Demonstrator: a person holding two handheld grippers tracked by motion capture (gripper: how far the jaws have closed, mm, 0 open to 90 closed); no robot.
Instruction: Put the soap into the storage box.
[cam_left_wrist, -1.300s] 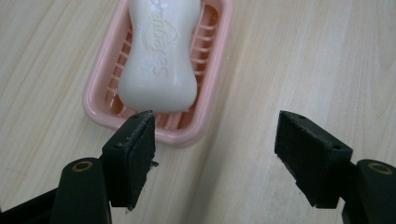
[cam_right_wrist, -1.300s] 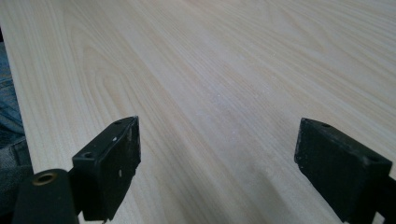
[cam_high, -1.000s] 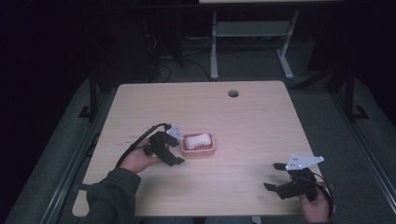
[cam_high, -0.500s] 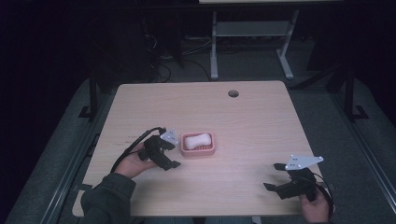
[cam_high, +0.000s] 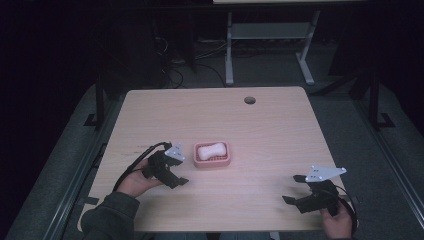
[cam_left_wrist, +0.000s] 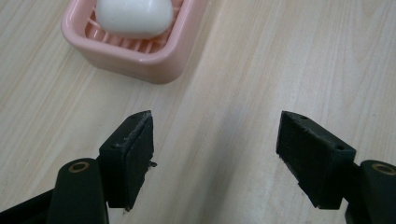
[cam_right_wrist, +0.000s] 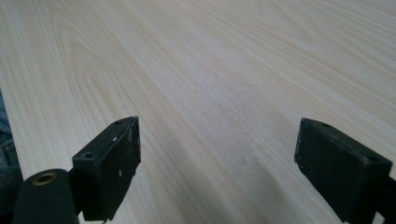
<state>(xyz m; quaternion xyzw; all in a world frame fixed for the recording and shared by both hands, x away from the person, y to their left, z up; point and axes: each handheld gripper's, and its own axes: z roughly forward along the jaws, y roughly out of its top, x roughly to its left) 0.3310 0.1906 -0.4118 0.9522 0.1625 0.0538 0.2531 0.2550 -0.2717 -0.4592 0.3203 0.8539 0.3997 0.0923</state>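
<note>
A white bar of soap (cam_high: 210, 149) lies in a pink soap dish (cam_high: 212, 160) near the middle of the wooden table (cam_high: 250, 130). My left gripper (cam_high: 176, 179) is just left of and nearer than the dish, open, with bare wood between its jaws. In the left gripper view the dish (cam_left_wrist: 140, 53) and soap (cam_left_wrist: 133, 16) sit at the upper left, beyond the left gripper (cam_left_wrist: 215, 154). My right gripper (cam_high: 296, 191) rests near the table's front right corner, open over bare wood. Its own view has the right gripper (cam_right_wrist: 217, 163) wide apart.
A round cable hole (cam_high: 249, 100) sits near the table's far edge. Beyond the table stand a white desk frame (cam_high: 265, 35) and cables on the dark floor. The table's front edge lies close to both hands.
My left gripper has drawn back from the soap dish toward the front left. The soap stays in the dish. The right gripper has not moved.
</note>
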